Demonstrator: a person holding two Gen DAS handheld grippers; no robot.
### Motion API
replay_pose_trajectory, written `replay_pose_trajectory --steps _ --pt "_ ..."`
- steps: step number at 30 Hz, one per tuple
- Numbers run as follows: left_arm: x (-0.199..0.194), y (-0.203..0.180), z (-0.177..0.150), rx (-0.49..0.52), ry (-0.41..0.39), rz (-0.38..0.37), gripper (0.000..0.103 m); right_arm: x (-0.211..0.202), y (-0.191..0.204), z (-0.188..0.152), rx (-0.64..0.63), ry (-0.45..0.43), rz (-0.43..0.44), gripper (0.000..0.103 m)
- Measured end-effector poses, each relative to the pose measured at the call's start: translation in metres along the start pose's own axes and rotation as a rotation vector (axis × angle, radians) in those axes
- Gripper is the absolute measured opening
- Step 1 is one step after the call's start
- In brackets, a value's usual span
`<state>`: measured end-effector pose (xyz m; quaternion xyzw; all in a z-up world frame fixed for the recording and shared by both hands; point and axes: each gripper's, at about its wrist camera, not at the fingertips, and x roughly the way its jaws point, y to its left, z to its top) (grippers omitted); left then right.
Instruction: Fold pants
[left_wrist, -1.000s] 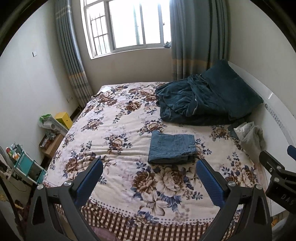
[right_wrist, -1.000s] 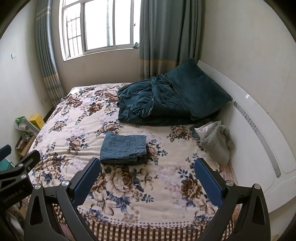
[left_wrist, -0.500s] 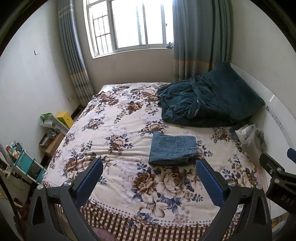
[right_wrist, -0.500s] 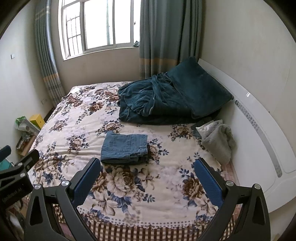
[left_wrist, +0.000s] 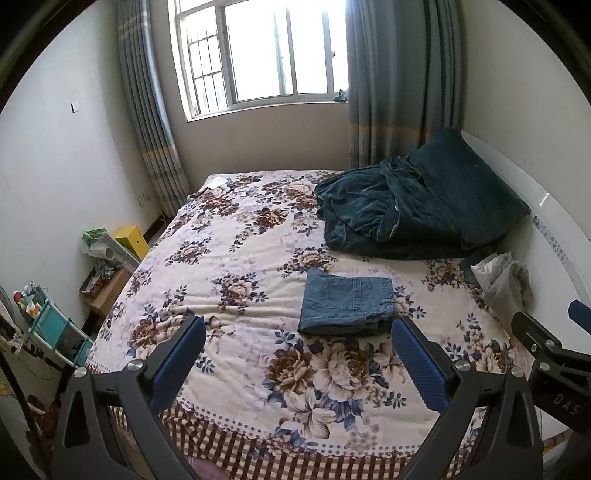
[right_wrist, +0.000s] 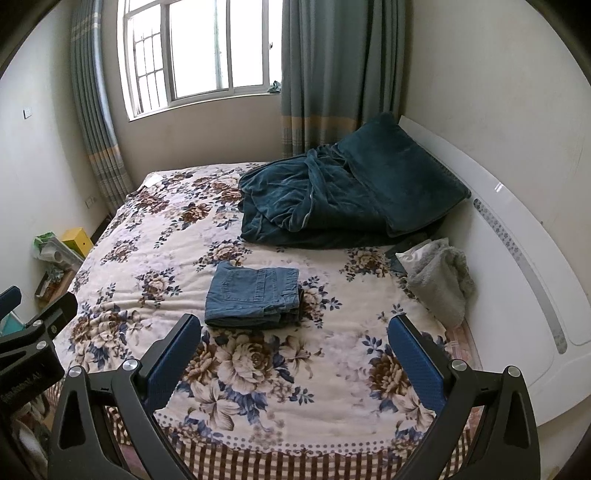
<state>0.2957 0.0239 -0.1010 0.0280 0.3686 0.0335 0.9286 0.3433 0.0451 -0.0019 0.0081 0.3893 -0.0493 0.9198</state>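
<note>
Pants (left_wrist: 347, 302) lie folded as before, both claws (left_wrist: 298, 360) (right_wrist: 293, 356) still spread wide, empty, backed off slightly.

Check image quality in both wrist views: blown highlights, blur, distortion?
Left wrist: window overexposed, fisheye bends the walls, folded jeans sharp. Right wrist: window also blown out, headboard curved by the lens with a small glare spot, no motion blur.

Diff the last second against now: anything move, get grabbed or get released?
Barely. Both cameras tilted slightly, so the bed scene slid a little lower in each view. Nothing was taken hold of or let go. The folded blue denim pants lie in the same place on the floral bedspread, the left gripper and right gripper are open and empty as before, and the dark teal blanket is unmoved.
</note>
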Motion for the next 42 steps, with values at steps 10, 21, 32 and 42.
replay_pose_trajectory --steps 10,21,32,42 --pt "-0.001 -0.001 0.001 0.006 -0.002 0.001 0.103 0.001 0.003 0.000 0.001 0.000 0.003 0.103" --pt "-0.001 -0.001 0.003 0.011 -0.002 0.004 0.103 0.001 0.003 -0.002 0.003 0.000 0.006 0.103" --pt "-0.002 0.004 0.005 0.016 -0.006 0.007 0.103 -0.001 0.009 -0.003 0.006 -0.003 0.010 0.103" --pt "-0.006 0.007 0.002 0.022 -0.036 -0.008 0.103 -0.004 0.013 -0.002 0.005 -0.004 0.008 0.103"
